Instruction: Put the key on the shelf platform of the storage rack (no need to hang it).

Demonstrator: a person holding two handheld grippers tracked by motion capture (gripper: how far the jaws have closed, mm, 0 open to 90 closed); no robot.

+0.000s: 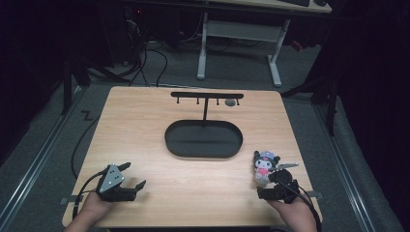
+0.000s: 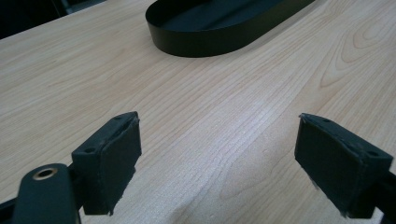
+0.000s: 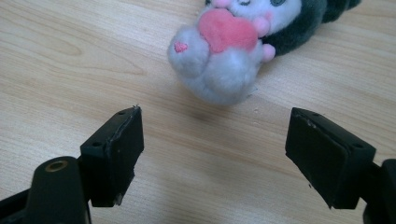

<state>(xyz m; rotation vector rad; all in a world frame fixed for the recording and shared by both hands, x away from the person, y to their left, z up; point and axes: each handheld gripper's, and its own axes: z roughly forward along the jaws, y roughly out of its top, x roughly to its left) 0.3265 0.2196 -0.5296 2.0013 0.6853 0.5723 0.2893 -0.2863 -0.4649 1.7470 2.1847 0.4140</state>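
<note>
Your right gripper (image 3: 212, 156) gapes wide, empty, just short of the plush (image 3: 233, 51). Your left gripper (image 2: 217, 161) gapes too, near the tray (image 2: 205, 44), probably empty.

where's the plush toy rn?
High view: the plush toy lies on the table's right front, just ahead of the open right tongs, right of the black tray.

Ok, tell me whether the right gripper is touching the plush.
Apart. In the right gripper view, bare table shows between the open right gripper and the plush.

wooden table (image 1: 145, 121), black stand (image 1: 203, 139), plush toy (image 1: 264, 166)
</note>
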